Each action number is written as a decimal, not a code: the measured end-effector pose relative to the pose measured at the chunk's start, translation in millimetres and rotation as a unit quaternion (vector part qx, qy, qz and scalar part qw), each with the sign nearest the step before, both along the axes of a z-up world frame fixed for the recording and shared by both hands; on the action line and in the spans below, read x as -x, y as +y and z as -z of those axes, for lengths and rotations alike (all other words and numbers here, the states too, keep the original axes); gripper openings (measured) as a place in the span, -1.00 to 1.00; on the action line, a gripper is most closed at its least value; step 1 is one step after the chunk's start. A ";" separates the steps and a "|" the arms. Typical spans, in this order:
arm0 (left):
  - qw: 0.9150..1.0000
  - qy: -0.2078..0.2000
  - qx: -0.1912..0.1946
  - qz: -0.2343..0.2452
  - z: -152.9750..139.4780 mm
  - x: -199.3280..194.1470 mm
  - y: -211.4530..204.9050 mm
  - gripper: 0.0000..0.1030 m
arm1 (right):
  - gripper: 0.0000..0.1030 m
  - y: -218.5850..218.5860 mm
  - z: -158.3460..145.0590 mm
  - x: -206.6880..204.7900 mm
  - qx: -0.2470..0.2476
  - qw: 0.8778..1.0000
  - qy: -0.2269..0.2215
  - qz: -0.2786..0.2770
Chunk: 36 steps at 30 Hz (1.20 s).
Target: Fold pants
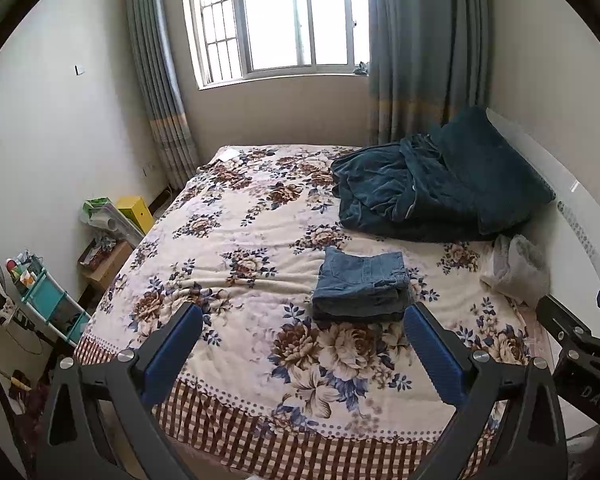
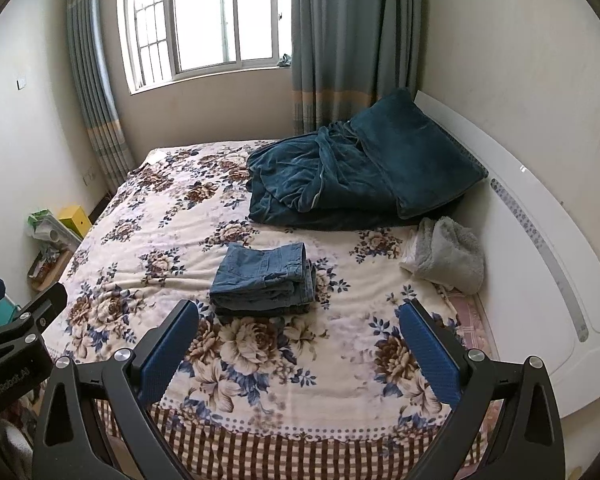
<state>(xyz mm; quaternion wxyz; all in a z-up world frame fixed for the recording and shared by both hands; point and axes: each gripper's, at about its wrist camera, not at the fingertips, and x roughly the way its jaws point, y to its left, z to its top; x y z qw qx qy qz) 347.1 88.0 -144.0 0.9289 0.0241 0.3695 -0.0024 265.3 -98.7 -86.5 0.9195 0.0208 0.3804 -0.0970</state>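
Note:
Blue denim pants (image 1: 362,286) lie folded into a compact stack on the floral bedspread (image 1: 236,240), near the middle of the bed; they also show in the right wrist view (image 2: 265,280). My left gripper (image 1: 304,334) is open and empty, held back from the bed's near edge, below and in front of the pants. My right gripper (image 2: 300,330) is open and empty too, at a similar distance from the pants. The right gripper also shows at the right edge of the left wrist view (image 1: 580,340).
A dark teal blanket (image 2: 324,184) and pillow (image 2: 416,160) lie at the far right by the white headboard (image 2: 540,248). A grey fleece bundle (image 2: 446,256) sits right of the pants. Boxes (image 1: 134,212) and a teal rack (image 1: 48,300) stand on the floor left of the bed.

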 end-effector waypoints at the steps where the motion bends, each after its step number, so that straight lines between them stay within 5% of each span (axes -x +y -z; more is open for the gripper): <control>1: 1.000 -0.002 -0.001 -0.001 -1.6 0.3 -0.7 1.00 | 0.99 -0.3 -1.3 -0.6 0.000 1.000 -0.001 0.000; 36: 1.000 -0.010 -0.003 -0.001 -9.8 4.7 -6.9 1.00 | 0.99 -0.7 -17.9 -0.5 -0.006 1.000 -0.008 -0.005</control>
